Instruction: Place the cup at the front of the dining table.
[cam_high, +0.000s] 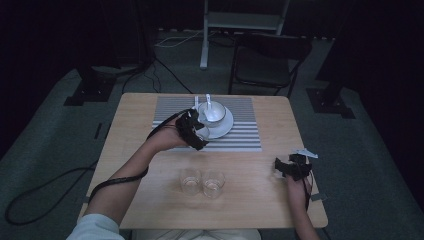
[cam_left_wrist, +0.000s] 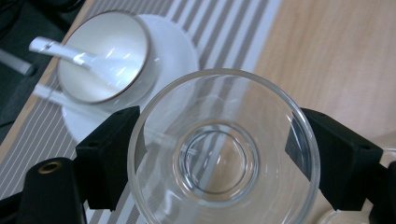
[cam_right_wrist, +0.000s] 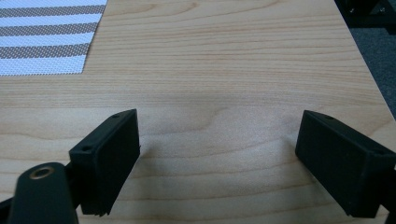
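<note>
Fingers (cam_left_wrist: 109, 154) of the left gripper (cam_high: 192, 131) are clamping a clear round drinking glass (cam_left_wrist: 224, 149) above the striped placemat (cam_left_wrist: 243, 28) near the table's far edge, risking slipping onto the white saucer (cam_left_wrist: 182, 51).

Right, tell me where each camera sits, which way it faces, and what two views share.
High view: above the person's side, looking forward and down on the table; both forearms enter.
Left gripper view: rides the left gripper, its jaws around a glass.
Right gripper view: rides the right gripper, jaws apart over wood.
Shared: bowl on striped mat.
</note>
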